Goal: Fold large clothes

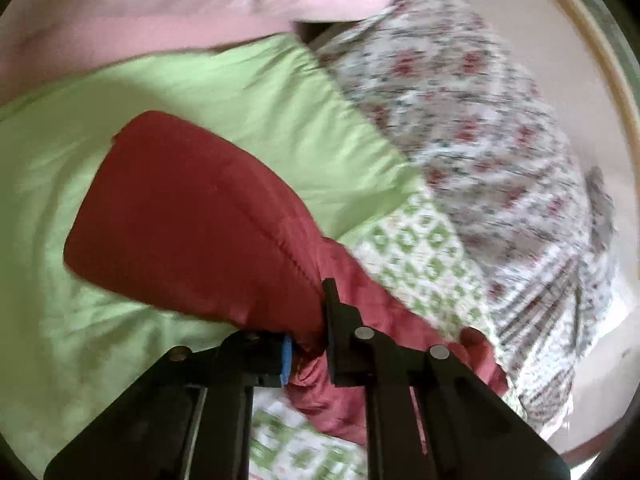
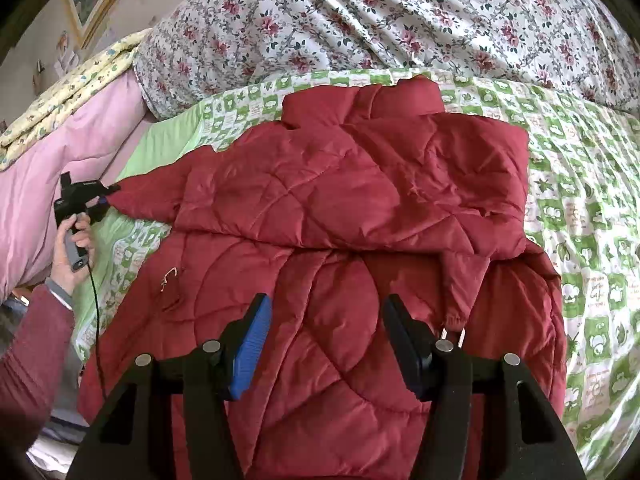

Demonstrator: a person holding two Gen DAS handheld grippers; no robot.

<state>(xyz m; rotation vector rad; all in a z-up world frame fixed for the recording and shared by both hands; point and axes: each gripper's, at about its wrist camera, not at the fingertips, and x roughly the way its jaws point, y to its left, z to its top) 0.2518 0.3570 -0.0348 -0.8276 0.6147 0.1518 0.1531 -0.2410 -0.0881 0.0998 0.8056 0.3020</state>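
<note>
A: Left gripper (image 1: pixel 308 354), what are the jaws doing?

B: Clamping tight on the cuff end of the sleeve (image 1: pixel 192 216) of the dark red quilted puffer jacket (image 2: pixel 340 232). Fabric is bunching between the blue pad and the black finger, and the sleeve is ballooning out ahead of the jaws and to their left. Left wrist view is blurring.

A: Under the sleeve?

B: A plain light green sheet (image 1: pixel 248 96) is lying beyond and to the left of the jaws, a green-and-white checked printed quilt (image 1: pixel 420 248) is showing to their right and beneath them. Past that, a white duvet with red floral print (image 1: pixel 460 92) and a pink blanket (image 1: pixel 180 4) are sitting at the far side.

A: Right gripper (image 2: pixel 326 344)?

B: Jaws are standing about half open, gripping nothing. They are hovering over the jacket body, red fabric showing in the gap and spreading ahead of them; I cannot tell whether the tips are touching it.

A: Where is the jacket lying?

B: Spread across the checked quilt on the bed, collar at the far end ahead of the right jaws, one sleeve folded over the body just ahead and right of them. The other sleeve is stretching far left, where the person's hand (image 2: pixel 74 248) in a dark red sleeve is gripping the left gripper's handle.
</note>
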